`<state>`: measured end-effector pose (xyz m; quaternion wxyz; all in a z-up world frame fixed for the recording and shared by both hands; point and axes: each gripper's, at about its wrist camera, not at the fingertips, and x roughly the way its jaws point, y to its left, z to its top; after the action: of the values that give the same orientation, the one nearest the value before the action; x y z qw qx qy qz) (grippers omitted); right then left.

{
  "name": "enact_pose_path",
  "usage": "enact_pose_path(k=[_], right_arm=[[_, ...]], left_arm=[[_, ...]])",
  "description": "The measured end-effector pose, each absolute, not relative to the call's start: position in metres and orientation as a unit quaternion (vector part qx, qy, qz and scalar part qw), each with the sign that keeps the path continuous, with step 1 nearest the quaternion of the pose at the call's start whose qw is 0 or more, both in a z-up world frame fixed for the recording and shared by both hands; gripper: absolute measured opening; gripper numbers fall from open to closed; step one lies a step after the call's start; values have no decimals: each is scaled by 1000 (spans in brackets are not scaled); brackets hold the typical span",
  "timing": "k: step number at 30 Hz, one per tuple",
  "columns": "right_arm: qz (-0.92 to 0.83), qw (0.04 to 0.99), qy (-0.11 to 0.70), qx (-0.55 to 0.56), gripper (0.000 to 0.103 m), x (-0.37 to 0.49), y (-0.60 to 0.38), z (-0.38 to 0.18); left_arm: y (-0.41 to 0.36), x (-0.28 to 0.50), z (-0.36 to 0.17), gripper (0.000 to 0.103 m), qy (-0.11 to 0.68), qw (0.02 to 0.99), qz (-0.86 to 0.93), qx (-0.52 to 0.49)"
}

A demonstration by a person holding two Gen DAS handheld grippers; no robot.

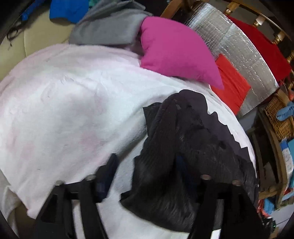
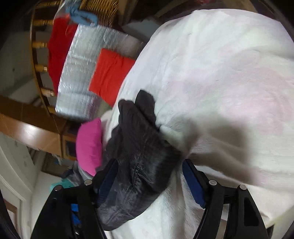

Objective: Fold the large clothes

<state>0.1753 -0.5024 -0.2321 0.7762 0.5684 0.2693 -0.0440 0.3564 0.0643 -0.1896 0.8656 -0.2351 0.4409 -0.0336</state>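
A black ribbed garment (image 1: 183, 147) lies bunched on a white and pale pink fleece blanket (image 1: 64, 110). My left gripper (image 1: 145, 165) is open; its left finger (image 1: 108, 172) shows, its right finger is hidden under the black cloth. In the right wrist view the same black garment (image 2: 139, 147) lies between the wide-apart blue pads (image 2: 107, 180) of my right gripper (image 2: 148, 174), which is open over the blanket (image 2: 220, 82). The cloth drapes over the left pad.
A magenta cushion (image 1: 176, 51), a grey folded garment (image 1: 110, 27) and a blue one (image 1: 68, 9) lie beyond the blanket. A silver foil mat (image 1: 244, 55) with red cloths (image 1: 231, 80) lies to the right, beside a wicker basket (image 1: 277, 117) and wooden chair rails.
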Motion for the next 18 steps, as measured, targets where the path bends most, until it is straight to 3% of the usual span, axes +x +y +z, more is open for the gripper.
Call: enact_pose_path(k=[7,11,13,15,18], right_arm=[[-28,747,294,596,77,188,-493,-254],[-33,761,281,584,74,217,-487,-252],[-56,771,295,562,54,226,-486,-249],[-64,772,299,557,52,230,-487,-247],[-68,799,300,516,48,232,-478,-232]], left_arm=[[49,348,-221,79,497,820,-64,-275],[44,367,-220,79,478,826,-69,-291],[44,382,-221,65,472,827,-65,-299],[42,397,-222,44,469,827,-77,-300],[38,413,-216,41,460,837,-79,-285]])
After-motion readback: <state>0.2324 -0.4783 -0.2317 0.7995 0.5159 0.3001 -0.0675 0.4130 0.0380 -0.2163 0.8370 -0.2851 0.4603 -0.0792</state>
